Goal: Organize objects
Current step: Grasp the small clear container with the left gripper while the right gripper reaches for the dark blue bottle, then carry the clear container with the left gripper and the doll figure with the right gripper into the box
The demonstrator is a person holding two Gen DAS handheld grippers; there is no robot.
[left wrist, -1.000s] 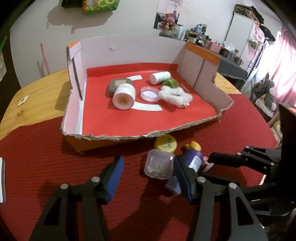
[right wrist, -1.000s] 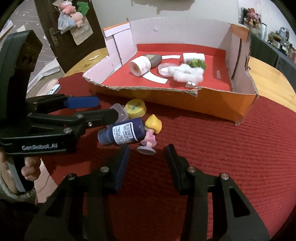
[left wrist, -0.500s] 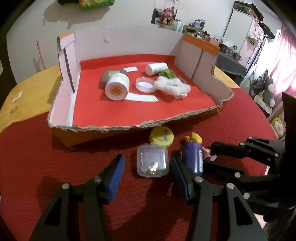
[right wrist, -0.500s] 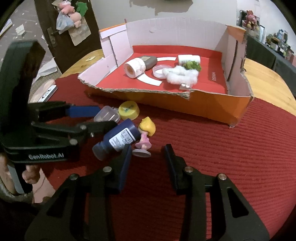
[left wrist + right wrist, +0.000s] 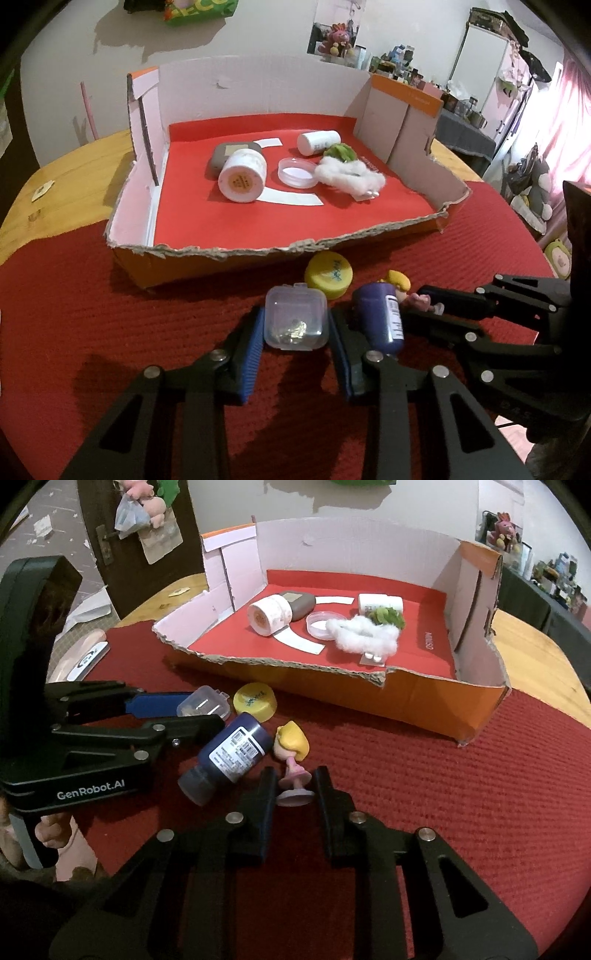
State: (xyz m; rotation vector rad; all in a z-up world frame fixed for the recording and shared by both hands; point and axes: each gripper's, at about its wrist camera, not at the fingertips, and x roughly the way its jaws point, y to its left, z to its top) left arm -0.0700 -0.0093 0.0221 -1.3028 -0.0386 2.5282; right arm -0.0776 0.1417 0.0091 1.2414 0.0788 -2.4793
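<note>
A clear plastic box (image 5: pixel 296 321) lies on the red cloth between the fingers of my left gripper (image 5: pixel 297 326), which close on its sides. It also shows in the right wrist view (image 5: pixel 203 706). A doll with yellow hair (image 5: pixel 291 755) lies beside a dark blue bottle (image 5: pixel 231 758). My right gripper (image 5: pixel 293 786) is narrowed around the doll's pink base (image 5: pixel 294 796). A yellow lid (image 5: pixel 328 274) lies by the torn cardboard tray (image 5: pixel 258 254).
The tray holds a white jar (image 5: pixel 242 177), a grey case (image 5: pixel 221 157), a clear dish (image 5: pixel 298 173), a white bottle (image 5: pixel 317 141) and white fluff with green (image 5: pixel 351 173). Bare wooden table (image 5: pixel 532 653) shows past the cloth.
Both grippers moved forward and narrowed: the left around the clear box, the right around the doll's base. The blue bottle turned a little.
</note>
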